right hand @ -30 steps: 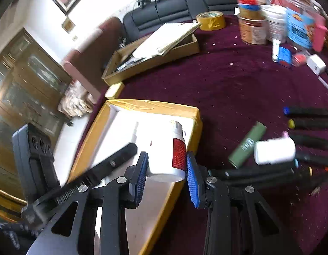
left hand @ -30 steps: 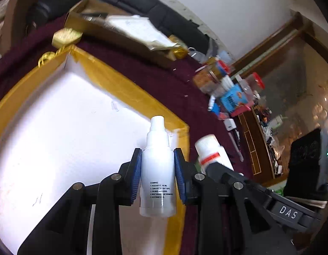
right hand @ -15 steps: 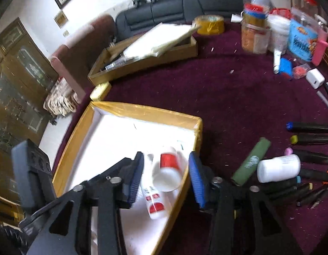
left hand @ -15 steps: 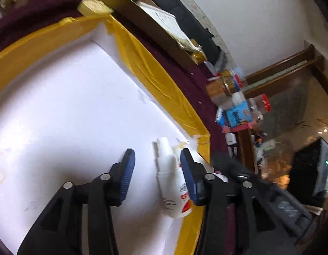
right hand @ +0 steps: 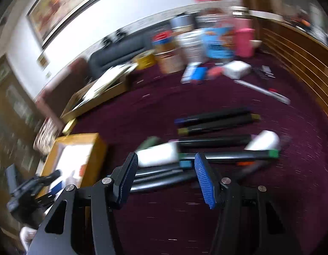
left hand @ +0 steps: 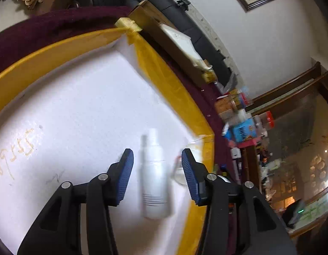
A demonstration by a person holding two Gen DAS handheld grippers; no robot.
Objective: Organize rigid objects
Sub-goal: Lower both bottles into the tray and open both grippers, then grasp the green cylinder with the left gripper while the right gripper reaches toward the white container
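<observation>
Maroon cloth on the desk (right hand: pixel 227 201) is carrying your tray on the left and loose pens on the right.

Your left gripper (left hand: pixel 157 175) is hanging wide open over the spray bottle (left hand: pixel 154 178) lying in the yellow-rimmed tray (left hand: pixel 170 80), gripping nothing; your right gripper (right hand: pixel 166 174), open and empty, is facing the white bottle (right hand: pixel 158 156), lying crosswise just ahead, nearer this hand.

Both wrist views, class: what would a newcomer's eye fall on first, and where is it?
In the left wrist view, a white spray bottle lies on the white floor of the yellow-rimmed box, between the open left gripper pads, touching neither. In the blurred right wrist view, the open right gripper hangs over dark markers and a white bottle on the maroon cloth.
</observation>
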